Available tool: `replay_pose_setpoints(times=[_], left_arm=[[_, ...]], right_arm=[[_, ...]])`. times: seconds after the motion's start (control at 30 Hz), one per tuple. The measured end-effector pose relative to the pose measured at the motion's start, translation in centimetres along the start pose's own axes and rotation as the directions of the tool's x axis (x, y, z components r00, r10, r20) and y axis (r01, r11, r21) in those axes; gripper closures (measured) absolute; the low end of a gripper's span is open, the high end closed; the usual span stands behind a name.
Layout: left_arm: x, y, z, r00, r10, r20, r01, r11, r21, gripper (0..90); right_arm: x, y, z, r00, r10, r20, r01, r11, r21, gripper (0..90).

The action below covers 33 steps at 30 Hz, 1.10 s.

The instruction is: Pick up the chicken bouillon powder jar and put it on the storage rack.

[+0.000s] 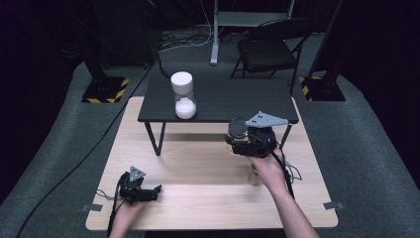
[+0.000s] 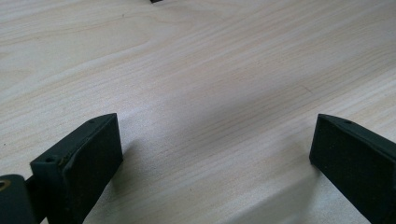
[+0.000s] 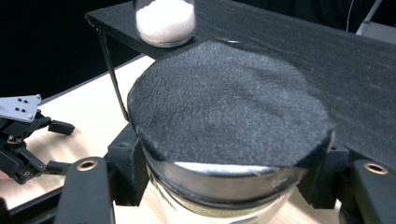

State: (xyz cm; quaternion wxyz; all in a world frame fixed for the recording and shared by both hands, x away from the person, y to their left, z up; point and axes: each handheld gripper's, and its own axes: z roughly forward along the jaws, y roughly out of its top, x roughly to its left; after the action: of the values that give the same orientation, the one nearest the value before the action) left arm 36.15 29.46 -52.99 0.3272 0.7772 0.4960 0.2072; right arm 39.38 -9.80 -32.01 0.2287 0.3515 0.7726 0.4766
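Note:
My right gripper (image 1: 238, 138) is shut on a glass jar with a black felt-topped lid (image 1: 239, 128), holding it in the air just before the front edge of the low black shelf (image 1: 223, 101). In the right gripper view the jar's lid (image 3: 229, 107) sits between the two black fingers (image 3: 126, 163), gripped just under the lid. A second jar with a white lid and white powder (image 1: 183, 96) stands on the shelf, its base (image 3: 165, 18) straight beyond the held jar. My left gripper (image 1: 153, 191) rests open at the table's front left, with bare wood between its jaws (image 2: 215, 154).
The light wooden table (image 1: 198, 163) carries the black shelf on thin legs (image 1: 154, 139). A small pale object (image 1: 254, 177) lies partly hidden under my right wrist. A black folding chair (image 1: 270, 47) and stand bases with hazard stripes (image 1: 105, 90) sit on the floor beyond.

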Motion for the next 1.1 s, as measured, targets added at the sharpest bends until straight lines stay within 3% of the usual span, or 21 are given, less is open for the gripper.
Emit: replay_pose_setpoints(times=[0.67, 1.1], left_arm=[[0.0, 0.0, 0.0, 1.0000, 0.000, 0.000, 0.000, 1.0000, 0.000, 1.9], [0.0, 0.0, 0.0, 1.0000, -0.001, 0.000, 0.001, 1.0000, 0.000, 1.9]], right_arm=[[-0.8, 2.2, 1.4, 1.0000, -0.006, 0.007, 0.006, 1.000, 0.004, 30.6], [-0.8, 4.1, 1.4, 0.9997, -0.022, 0.008, 0.022, 1.000, -0.014, 30.7]])
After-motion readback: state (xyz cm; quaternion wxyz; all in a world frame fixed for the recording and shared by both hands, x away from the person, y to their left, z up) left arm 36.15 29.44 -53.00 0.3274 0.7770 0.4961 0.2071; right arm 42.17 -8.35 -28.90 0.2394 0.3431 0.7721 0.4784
